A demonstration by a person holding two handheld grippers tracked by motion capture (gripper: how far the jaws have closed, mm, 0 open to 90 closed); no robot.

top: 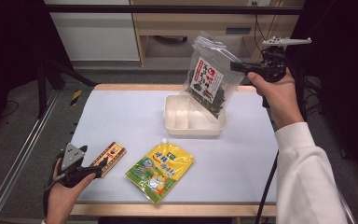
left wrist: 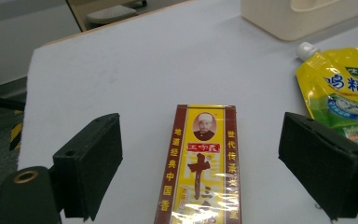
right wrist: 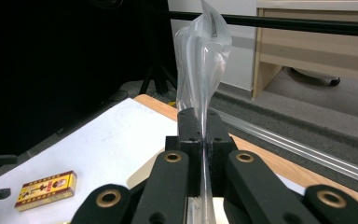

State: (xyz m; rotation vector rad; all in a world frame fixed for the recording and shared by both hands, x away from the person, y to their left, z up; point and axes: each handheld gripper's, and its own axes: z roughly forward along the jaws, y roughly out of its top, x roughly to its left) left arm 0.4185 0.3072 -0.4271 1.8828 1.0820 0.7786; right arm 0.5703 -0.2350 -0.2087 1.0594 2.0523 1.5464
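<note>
The right gripper (top: 237, 66) has its jaws pinched on the edge of a crinkly clear plastic bag (top: 209, 77) of dark dried leaves, hanging above the cream plastic tub (top: 193, 122) near the worktop's (top: 121, 116) far edge. The left gripper (left wrist: 200, 158) (jaws spread) straddles a flat yellow-and-brown carton (left wrist: 200, 172) at the near left corner. The right gripper view shows the bag edge-on (right wrist: 204, 60). A glossy yellow spouted pouch (top: 161, 169) lies beside the carton.
</note>
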